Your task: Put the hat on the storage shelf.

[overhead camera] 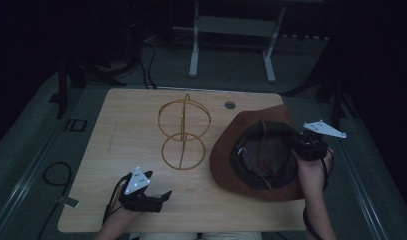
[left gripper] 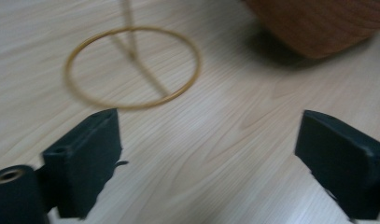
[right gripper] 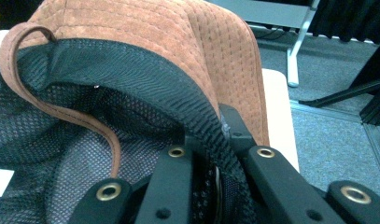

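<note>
The rust-brown suede wide-brimmed hat lies crown-down at the right of the pale wooden worktop, beside a gold wire hat stand. It looks soft, light and floppy, so its stitched black mesh-lined inner band gives the firmest hold. The right gripper has its fingers clenched on that band, while the left gripper hovers released over bare wood.

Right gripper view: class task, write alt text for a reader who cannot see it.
The right hand-held gripper is shut on the black mesh inner band of an upturned brown suede hat, with a brown strap looping inside it.
</note>
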`<state>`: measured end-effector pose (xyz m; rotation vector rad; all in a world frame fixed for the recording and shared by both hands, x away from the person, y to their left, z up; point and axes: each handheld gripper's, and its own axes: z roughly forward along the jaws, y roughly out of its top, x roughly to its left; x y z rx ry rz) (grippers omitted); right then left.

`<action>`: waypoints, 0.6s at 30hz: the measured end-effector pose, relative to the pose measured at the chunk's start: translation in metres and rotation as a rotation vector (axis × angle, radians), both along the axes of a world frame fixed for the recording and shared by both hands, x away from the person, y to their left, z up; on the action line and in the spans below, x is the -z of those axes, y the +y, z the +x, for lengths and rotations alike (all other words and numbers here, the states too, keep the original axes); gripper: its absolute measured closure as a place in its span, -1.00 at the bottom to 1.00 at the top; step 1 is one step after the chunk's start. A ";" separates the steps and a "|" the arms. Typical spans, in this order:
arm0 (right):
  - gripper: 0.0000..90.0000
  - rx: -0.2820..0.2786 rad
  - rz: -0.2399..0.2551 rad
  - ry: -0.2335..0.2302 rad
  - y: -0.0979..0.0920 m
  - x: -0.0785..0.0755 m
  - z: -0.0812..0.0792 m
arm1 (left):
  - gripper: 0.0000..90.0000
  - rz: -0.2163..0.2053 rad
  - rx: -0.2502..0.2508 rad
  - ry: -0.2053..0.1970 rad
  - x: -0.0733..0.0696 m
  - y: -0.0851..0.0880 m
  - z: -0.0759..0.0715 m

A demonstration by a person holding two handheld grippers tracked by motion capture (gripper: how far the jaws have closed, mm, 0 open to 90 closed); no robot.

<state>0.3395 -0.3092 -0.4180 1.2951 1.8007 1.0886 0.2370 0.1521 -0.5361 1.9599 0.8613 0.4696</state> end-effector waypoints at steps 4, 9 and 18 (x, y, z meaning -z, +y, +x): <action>0.87 -0.002 -0.007 0.010 -0.002 0.004 -0.001 | -0.77 0.025 0.056 0.005 -0.005 -0.027 0.008; 0.87 -0.004 -0.007 0.016 -0.002 0.007 -0.003 | -0.75 0.019 0.086 0.021 -0.013 -0.042 0.013; 0.87 -0.009 -0.004 0.017 -0.001 0.011 -0.007 | -0.73 0.014 0.156 -0.012 -0.043 -0.073 0.015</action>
